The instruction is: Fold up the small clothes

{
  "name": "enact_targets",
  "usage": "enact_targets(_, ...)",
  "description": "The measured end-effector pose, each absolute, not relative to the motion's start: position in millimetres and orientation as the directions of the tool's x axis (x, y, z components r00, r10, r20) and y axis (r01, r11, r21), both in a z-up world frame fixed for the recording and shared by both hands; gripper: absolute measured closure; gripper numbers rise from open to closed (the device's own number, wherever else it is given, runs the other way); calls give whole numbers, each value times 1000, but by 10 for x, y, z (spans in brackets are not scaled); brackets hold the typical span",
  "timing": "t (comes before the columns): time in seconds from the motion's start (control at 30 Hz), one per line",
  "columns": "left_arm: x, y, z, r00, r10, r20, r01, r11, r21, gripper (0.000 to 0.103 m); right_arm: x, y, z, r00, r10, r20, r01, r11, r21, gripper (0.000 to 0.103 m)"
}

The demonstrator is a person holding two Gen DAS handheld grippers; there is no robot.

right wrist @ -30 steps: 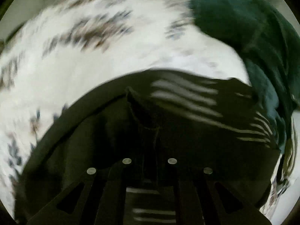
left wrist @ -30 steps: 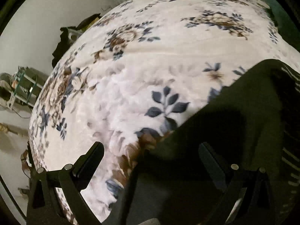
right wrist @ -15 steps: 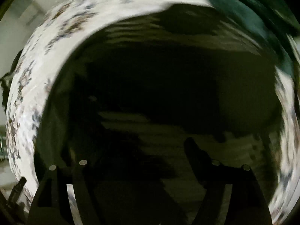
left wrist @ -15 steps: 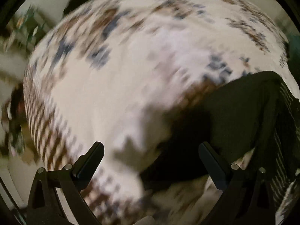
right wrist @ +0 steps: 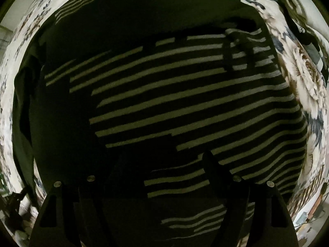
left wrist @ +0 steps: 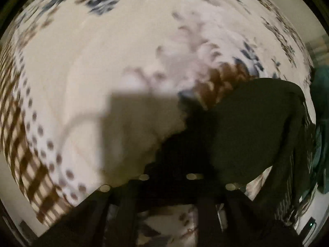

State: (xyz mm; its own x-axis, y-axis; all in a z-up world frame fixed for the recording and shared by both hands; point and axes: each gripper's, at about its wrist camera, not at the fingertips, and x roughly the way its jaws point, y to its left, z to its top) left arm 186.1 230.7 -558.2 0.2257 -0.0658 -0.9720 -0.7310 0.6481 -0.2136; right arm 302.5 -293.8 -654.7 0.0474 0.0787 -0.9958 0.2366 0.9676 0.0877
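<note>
The dark garment with pale horizontal stripes (right wrist: pixel 185 94) lies spread on the bed, over a cream fleece blanket printed with blue and brown flowers (left wrist: pixel 123 51). It lies flat, I would say, because a flat start is what a fold needs.

The left claw (left wrist: pixel 167 177) has its two fingers drawn close together at the near edge of the dark cloth, and the cloth runs straight into the gap between them. I judge it clenched on that edge, though the view is blurred and dim there, so the bite itself is hard to make out. Holding a hem or corner like this would let the person carry that side across the rest.

The right claw (right wrist: pixel 162 164) hangs low over the striped middle of the garment with its fingers spread wide, gripping nothing. Stripes show plainly in the gap. My guess is it is placed there either to pin the cloth while the other side travels or to pick a new hold.

A heap of dark teal fabric (left wrist: pixel 320 107) sits at the far right of the blanket, just beside the garment.

As for containers, no basket, box or drawer shows in either view; the clothes rest on the bed alone.
</note>
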Motion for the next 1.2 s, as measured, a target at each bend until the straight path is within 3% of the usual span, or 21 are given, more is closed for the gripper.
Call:
enact_targets(0.23,1706,2965,-5304,350,39,-936,-781,563,-269,98,2985,-2983,-6571,72,91,-993,232,967,105,24)
enact_targets(0.27,1664,3078,-5313,390,14,-921,-779,537,-322,93,2964,-3004,-6578,73,94,-993,231,967,108,24)
enact_targets(0.33,1596,3257,-5404,449,-75,-890,-768,476,-428,60,2922,-3043,-6602,72,91,-993,226,968,105,24)
enact_targets(0.37,1574,3273,-5434,483,-108,-869,-753,455,-476,38,2890,-3085,-6616,68,86,-994,224,969,99,24)
enact_targets(0.4,1533,3270,-5471,518,-134,-845,-732,441,-519,33,2865,-3111,-6633,66,86,-994,225,969,99,24)
enact_targets(0.47,1584,3202,-5567,506,-176,-844,-716,459,-525,33,2917,-3065,-6691,58,82,-995,227,969,93,24)
enact_targets(0.57,1850,2970,-5807,376,-175,-910,-722,561,-406,36,3041,-2947,-6793,48,51,-998,213,975,60,24)
enact_targets(0.6,1886,2906,-5819,362,-127,-923,-724,586,-364,58,3044,-2938,-6828,46,43,-998,206,977,51,24)
enact_targets(0.63,1919,2844,-5800,359,-70,-931,-721,612,-324,91,3061,-2915,-6863,44,35,-998,201,979,43,24)
enact_targets(0.67,1963,2807,-5760,369,-37,-929,-711,632,-308,97,3066,-2894,-6903,43,25,-999,194,980,33,24)
enact_targets(0.8,1996,3015,-5518,435,50,-899,-734,598,-322,97,3056,-2870,-6999,51,10,-999,188,982,19,24)
enact_targets(0.93,1977,3516,-5609,492,15,-871,-750,515,-415,97,3047,-2863,-7055,50,11,-999,189,982,21,24)
enact_targets(1.07,1929,3717,-5778,544,-135,-828,-720,433,-543,85,3038,-2918,-7097,51,12,-999,183,983,21,24)
enact_targets(1.13,1733,3681,-5746,570,-144,-809,-715,396,-575,59,3027,-2961,-7122,52,20,-998,191,981,29,24)
enact_targets(1.17,1578,3647,-5779,595,-164,-787,-718,331,-612,36,3012,-2989,-7142,52,22,-998,198,980,32,24)
enact_targets(1.2,1423,3599,-5818,634,-174,-753,-711,250,-657,34,2999,-3013,-7162,53,24,-998,204,978,34,24)
